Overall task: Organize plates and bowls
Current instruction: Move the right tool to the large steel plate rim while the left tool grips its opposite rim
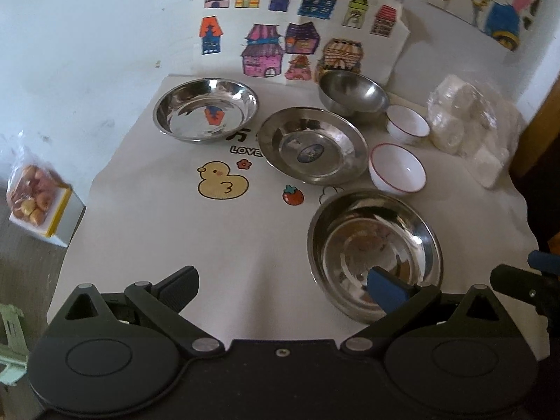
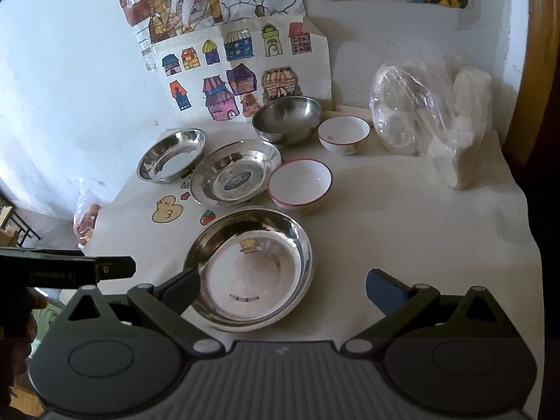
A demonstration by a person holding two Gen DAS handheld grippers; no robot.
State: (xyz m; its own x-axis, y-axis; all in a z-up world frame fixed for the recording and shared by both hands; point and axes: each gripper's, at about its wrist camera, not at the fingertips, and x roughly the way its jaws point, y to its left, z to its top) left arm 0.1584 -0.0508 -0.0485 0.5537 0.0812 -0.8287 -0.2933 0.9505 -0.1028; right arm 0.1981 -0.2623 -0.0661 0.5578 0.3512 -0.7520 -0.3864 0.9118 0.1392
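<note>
White cloth printed with a duck (image 1: 222, 184) covers my table; steel plates and bowls lie scattered, unstacked. My left gripper (image 1: 280, 287) and right gripper (image 2: 282, 288) both hang released, empty. Nearest steel plate (image 2: 250, 271) sits at eleven o'clock of my right, likely first pick; red-rimmed bowls (image 2: 300, 182) wait at twelve.

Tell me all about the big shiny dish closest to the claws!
The nearest steel dish is round, shiny metal with a wide sloping rim and flat bottom. It sits upright on the cartoon tablecloth, empty apart from reflections and a small mark inside. It lies nearest the front, just before the white red-rimmed bowl, apart from it. The right claw hangs open around its near edge; contact is unclear.
</note>
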